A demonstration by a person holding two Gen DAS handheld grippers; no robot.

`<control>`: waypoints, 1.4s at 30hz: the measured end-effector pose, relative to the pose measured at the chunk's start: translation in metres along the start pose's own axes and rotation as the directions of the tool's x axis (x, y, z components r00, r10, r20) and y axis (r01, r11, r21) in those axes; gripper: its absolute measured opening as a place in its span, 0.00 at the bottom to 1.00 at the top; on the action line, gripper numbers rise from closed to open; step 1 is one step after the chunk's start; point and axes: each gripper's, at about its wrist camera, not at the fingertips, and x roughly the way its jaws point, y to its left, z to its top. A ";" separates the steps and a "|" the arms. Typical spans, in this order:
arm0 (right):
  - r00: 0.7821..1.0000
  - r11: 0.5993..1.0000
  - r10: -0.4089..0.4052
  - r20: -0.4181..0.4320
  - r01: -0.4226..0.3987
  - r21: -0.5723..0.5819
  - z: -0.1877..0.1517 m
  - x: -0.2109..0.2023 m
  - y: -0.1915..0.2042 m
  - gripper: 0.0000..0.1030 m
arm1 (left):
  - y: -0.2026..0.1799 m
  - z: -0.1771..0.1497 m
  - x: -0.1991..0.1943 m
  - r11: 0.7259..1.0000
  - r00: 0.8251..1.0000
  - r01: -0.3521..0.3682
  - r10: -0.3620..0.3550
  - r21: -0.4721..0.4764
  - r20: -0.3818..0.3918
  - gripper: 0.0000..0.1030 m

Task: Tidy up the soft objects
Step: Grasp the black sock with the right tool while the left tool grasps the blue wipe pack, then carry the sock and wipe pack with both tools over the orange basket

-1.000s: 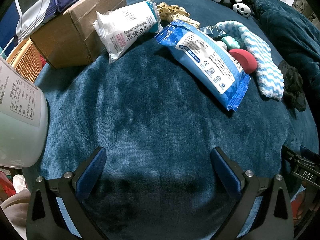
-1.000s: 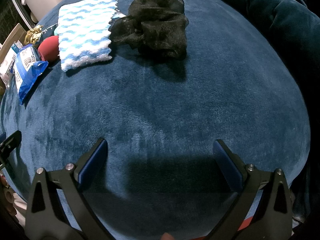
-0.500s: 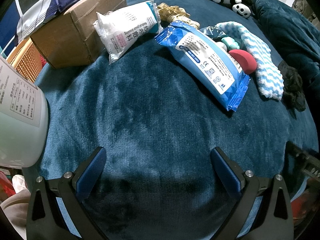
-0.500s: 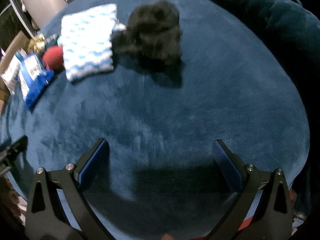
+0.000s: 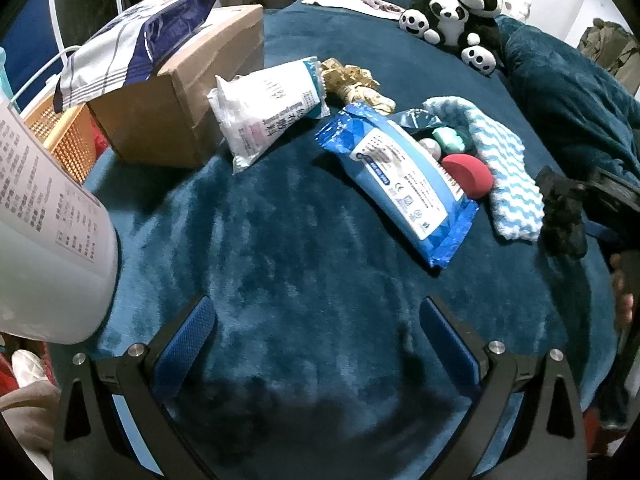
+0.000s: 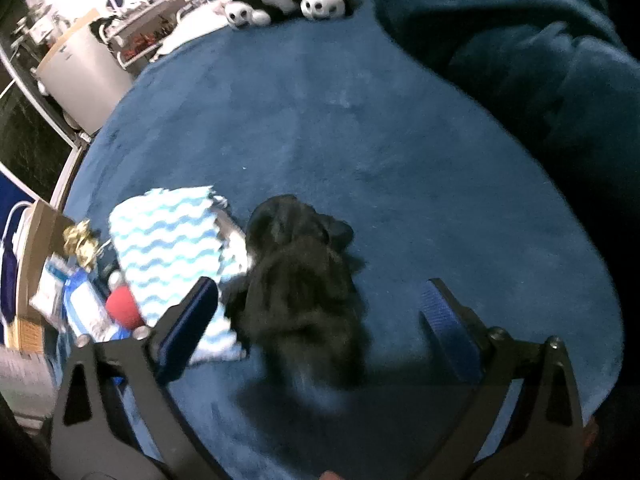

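A black fluffy cloth [image 6: 298,280] lies on the dark blue blanket, between the open fingers of my right gripper [image 6: 320,320]; it also shows in the left wrist view [image 5: 562,216]. A blue-and-white wavy cloth [image 6: 172,248] lies touching it on the left, also seen in the left wrist view [image 5: 500,160]. A red sponge [image 5: 468,176], a blue wipes pack [image 5: 400,176] and a white packet [image 5: 268,116] lie further left. My left gripper [image 5: 318,328] is open and empty over bare blanket.
A cardboard box [image 5: 180,104] with a bag on it stands at the back left beside an orange basket [image 5: 60,136]. A white bottle [image 5: 44,240] stands at the left edge. Panda plush toys [image 5: 456,12] sit at the back. A bunched blue blanket [image 5: 568,92] lies right.
My right gripper has moved forward to the black cloth, which now sits between its fingers. The right view is blurred with motion. The left gripper has barely moved.
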 end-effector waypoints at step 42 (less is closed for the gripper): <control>0.995 0.990 0.096 -0.023 -0.098 -0.106 -0.065 -0.015 0.019 0.28 | -0.013 0.055 0.021 0.990 0.973 0.009 -0.041 -0.140 -0.225 0.52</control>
